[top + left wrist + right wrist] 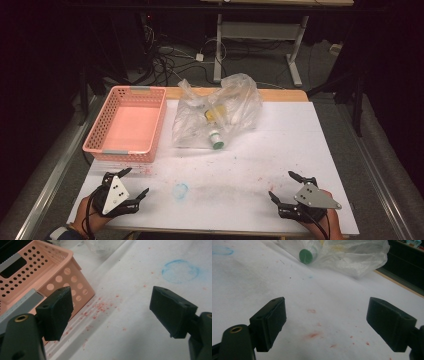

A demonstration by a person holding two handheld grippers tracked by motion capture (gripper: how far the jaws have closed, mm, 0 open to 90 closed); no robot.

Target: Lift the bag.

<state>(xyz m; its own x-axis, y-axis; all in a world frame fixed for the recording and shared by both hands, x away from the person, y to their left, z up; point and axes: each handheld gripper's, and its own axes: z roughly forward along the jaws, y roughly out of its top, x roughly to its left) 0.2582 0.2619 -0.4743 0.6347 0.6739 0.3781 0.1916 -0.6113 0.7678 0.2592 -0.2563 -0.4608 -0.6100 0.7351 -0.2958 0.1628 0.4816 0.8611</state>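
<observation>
Crumpled plastic bag [220,112] blurs the contents behind its bottle [215,137].

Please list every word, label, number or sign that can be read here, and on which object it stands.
No text can be read.
The green-capped white bottle inside the clear plastic bag: its label is too blurred to read.
The pink perforated plastic basket: no lettering visible.
The white table sheet: stains, no writing.

Blue ring stain [180,190] on white table cover [280,150], red specks [100,307] beside it, cables [165,60] on floor, desk legs [295,55] behind
</observation>
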